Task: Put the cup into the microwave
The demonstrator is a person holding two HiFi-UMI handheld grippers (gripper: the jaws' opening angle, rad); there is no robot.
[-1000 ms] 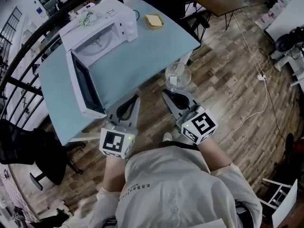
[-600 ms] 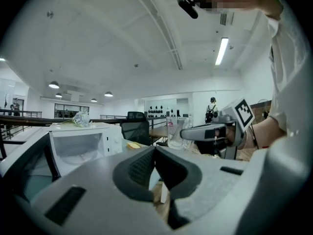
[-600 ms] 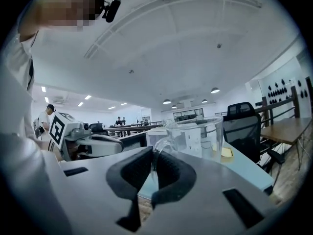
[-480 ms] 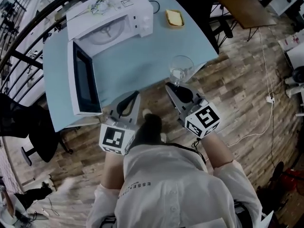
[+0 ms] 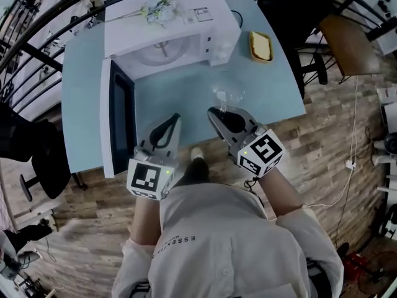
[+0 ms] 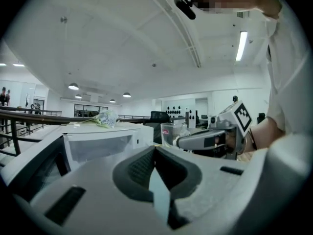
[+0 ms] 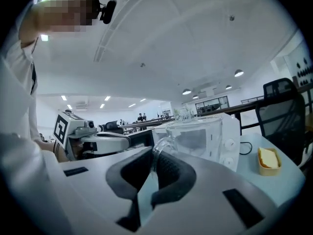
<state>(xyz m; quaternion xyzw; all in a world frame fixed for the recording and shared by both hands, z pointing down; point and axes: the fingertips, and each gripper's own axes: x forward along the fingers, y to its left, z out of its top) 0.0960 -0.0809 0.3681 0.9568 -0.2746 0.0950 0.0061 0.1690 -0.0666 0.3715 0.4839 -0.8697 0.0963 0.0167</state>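
A clear glass cup (image 5: pixel 227 93) with a handle hangs over the light blue table (image 5: pixel 84 85), just in front of the white microwave (image 5: pixel 180 33). My right gripper (image 5: pixel 214 112) is shut on the cup's handle. In the right gripper view the cup (image 7: pixel 198 138) stands upright beyond the jaws, with the microwave (image 7: pixel 226 138) behind it. The microwave door (image 5: pixel 120 120) is swung open to the left. My left gripper (image 5: pixel 175 118) is shut and empty, beside the door's inner face. From the left gripper view (image 6: pixel 154 152) I see the cup (image 6: pixel 171 132) and the right gripper (image 6: pixel 182 141).
A yellow block in a small tray (image 5: pixel 260 46) lies on the table right of the microwave. A flower bunch (image 5: pixel 158 5) rests on the microwave's top. A black chair (image 5: pixel 28 148) stands left of the table, and dark railings run behind it.
Both grippers have moved forward from over the wooden floor to over the table. The cup has come with the right gripper and now hangs close to the microwave's opening.
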